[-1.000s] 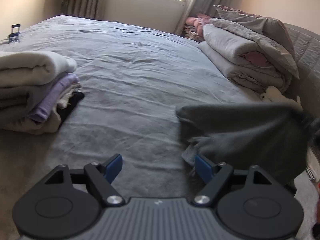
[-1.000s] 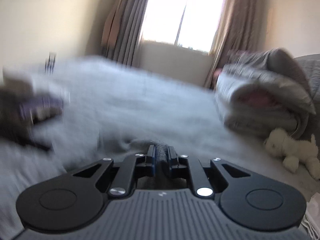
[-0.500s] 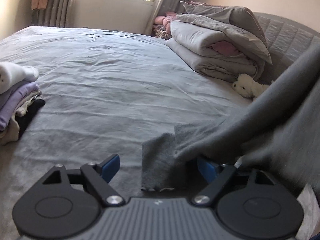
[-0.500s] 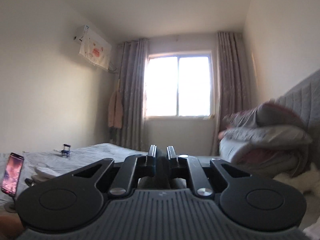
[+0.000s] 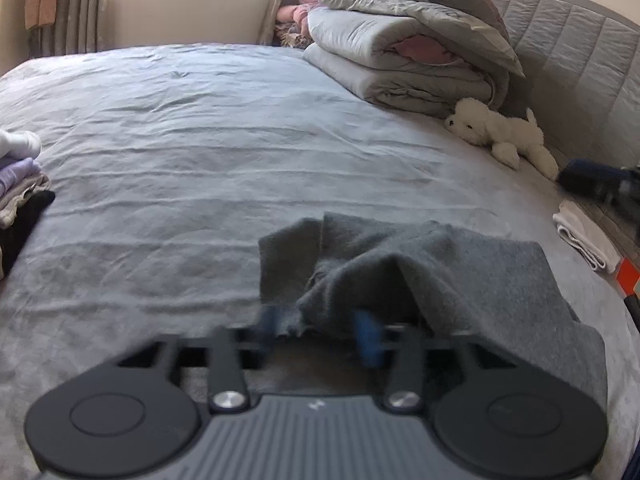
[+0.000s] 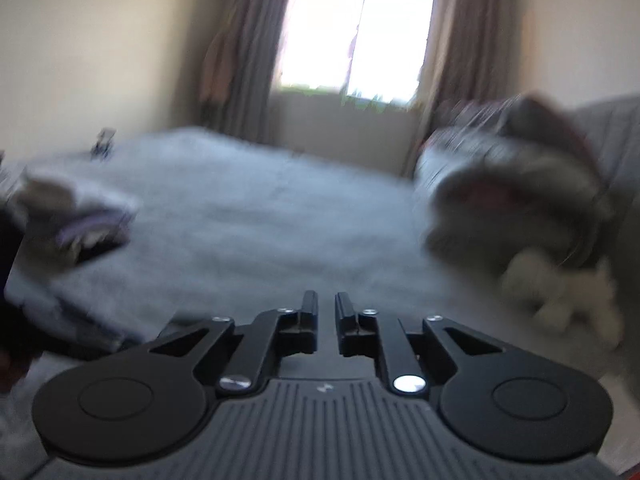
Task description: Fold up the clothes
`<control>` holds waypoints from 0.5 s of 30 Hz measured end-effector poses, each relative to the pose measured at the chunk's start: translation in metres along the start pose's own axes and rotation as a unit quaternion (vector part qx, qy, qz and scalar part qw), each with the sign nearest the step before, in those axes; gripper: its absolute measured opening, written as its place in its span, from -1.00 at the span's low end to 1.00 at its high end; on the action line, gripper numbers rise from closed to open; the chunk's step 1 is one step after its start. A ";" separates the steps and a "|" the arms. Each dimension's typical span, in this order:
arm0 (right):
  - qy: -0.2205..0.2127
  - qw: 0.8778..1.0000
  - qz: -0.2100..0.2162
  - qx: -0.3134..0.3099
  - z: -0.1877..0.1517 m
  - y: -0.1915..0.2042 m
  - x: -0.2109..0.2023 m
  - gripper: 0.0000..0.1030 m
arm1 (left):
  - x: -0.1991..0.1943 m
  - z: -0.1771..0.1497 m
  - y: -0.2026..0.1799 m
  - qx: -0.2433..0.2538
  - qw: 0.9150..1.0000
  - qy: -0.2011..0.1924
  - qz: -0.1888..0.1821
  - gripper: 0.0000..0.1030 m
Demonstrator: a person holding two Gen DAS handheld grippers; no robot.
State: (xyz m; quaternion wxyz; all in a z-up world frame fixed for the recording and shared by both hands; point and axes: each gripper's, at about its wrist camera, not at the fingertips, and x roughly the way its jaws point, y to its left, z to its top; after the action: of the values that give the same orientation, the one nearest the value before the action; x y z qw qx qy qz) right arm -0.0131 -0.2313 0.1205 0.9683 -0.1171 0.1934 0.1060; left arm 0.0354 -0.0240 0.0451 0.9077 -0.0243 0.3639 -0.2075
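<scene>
A dark grey garment [image 5: 420,276] lies crumpled on the grey bed sheet [image 5: 200,152], just ahead of my left gripper [image 5: 318,330]. The left jaws stand apart, and a bunched edge of the garment sits between the blue fingertips [image 5: 368,340], which are blurred. I see no pinch on the cloth. My right gripper [image 6: 327,308] hangs over the bed in a blurred view. Its jaws are opening, with a narrow gap and nothing between them. A stack of folded clothes [image 5: 20,176] rests at the left edge of the bed and also appears as the clothes stack [image 6: 76,220] in the right wrist view.
Folded duvets [image 5: 408,52] are piled at the far right against a padded headboard [image 5: 580,60]. A white plush toy [image 5: 500,132] lies in front of them. A folded white cloth [image 5: 580,236] and a dark blurred shape [image 5: 600,184] sit at the right edge.
The grey garment, held up by the shut right gripper before, has dropped onto the bed, and the right jaws have parted. The left gripper has narrowed and moved onto the garment's edge.
</scene>
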 end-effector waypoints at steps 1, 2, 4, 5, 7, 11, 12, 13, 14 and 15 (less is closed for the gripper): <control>0.015 1.000 0.010 -0.005 -0.002 0.004 0.003 0.08 | 0.001 -0.001 -0.003 0.001 1.000 -0.003 -0.006 0.36; 0.015 1.000 0.011 -0.011 -0.003 0.012 0.000 0.25 | 0.002 -0.003 -0.006 0.002 1.000 -0.005 -0.014 0.42; 0.013 1.000 0.019 -0.012 0.003 0.011 0.000 0.25 | 0.006 -0.009 -0.014 0.003 1.000 -0.009 -0.026 0.42; 0.017 0.999 0.027 -0.006 0.004 0.009 0.001 0.25 | 0.010 -0.011 -0.018 0.006 1.000 -0.011 -0.027 0.42; 0.032 0.999 0.036 0.006 0.004 0.007 0.005 0.25 | 0.016 -0.017 -0.024 0.010 0.999 -0.013 -0.027 0.32; 0.079 0.996 0.019 0.026 -0.004 0.005 0.022 0.25 | 0.021 -0.021 -0.032 0.011 0.999 -0.009 -0.051 -0.79; 0.084 0.996 0.013 0.029 -0.007 0.004 0.024 0.25 | 0.019 -0.021 -0.033 0.013 0.998 -0.015 -0.055 -0.80; 0.085 0.996 0.007 0.030 -0.008 0.004 0.025 0.25 | 0.014 -0.020 -0.034 0.016 0.998 -0.028 -0.057 -0.81; 0.084 0.996 0.002 0.031 -0.008 0.003 0.025 0.25 | 0.007 -0.017 -0.034 0.019 0.997 -0.050 -0.058 -0.82; 0.082 0.996 -0.004 0.033 -0.009 0.003 0.025 0.25 | -0.004 -0.013 -0.033 0.018 0.995 -0.080 -0.059 -0.82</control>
State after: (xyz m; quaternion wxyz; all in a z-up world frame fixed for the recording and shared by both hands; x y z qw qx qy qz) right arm 0.0054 -0.2274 0.1018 0.9531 -0.0940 0.2747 0.0859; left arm 0.0120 -0.0508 0.0448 0.9205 -0.0460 0.2838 -0.2647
